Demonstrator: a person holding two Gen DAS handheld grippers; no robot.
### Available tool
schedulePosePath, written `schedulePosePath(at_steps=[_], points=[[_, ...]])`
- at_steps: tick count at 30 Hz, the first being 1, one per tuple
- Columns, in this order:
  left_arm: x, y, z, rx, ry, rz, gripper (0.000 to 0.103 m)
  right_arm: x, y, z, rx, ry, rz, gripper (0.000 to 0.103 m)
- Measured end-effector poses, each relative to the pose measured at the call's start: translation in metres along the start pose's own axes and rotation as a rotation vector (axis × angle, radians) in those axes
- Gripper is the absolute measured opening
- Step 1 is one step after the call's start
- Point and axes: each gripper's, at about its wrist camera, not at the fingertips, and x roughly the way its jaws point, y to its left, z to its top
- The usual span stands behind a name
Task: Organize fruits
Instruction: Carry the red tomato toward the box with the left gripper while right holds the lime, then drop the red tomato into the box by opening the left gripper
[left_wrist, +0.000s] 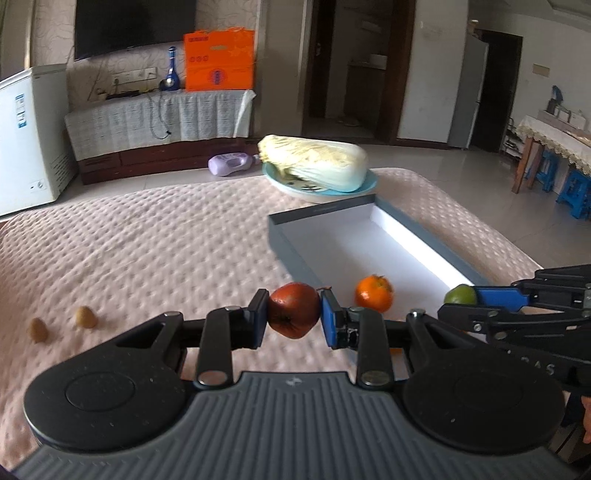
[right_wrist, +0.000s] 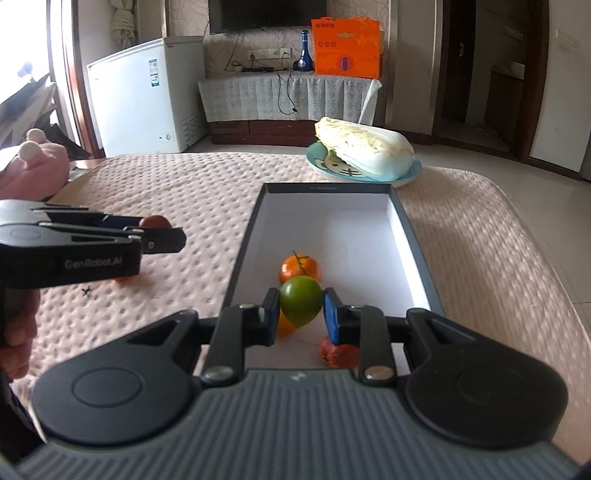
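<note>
The left gripper (left_wrist: 294, 311) is pinching a reddish-brown fruit (left_wrist: 293, 309) tight between its two fingers, holding it up over the pink quilted cover (left_wrist: 155, 236), just left of the grey box (left_wrist: 388, 218). The right gripper (right_wrist: 301, 309) is clamping a green fruit (right_wrist: 300, 301) the same way, carrying it over the near end of that box, whose white floor is holding an orange mandarin (right_wrist: 299, 267); a second orange piece and something red are partly hiding behind the fingers there. Two small brown fruits (left_wrist: 61, 323) are sitting on the cover off to the left. Beyond the box, a napa cabbage (right_wrist: 364, 149) is lying on a blue plate (right_wrist: 410, 174).
</note>
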Motion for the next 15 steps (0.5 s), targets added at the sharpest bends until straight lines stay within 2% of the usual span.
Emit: schedulePosePath(at_steps=[15], points=[[0.06,-0.038,0.032,0.022,-0.003,-0.065,0.035,0.012,-0.014,-0.006,0.01,0.062,-0.014,0.028]])
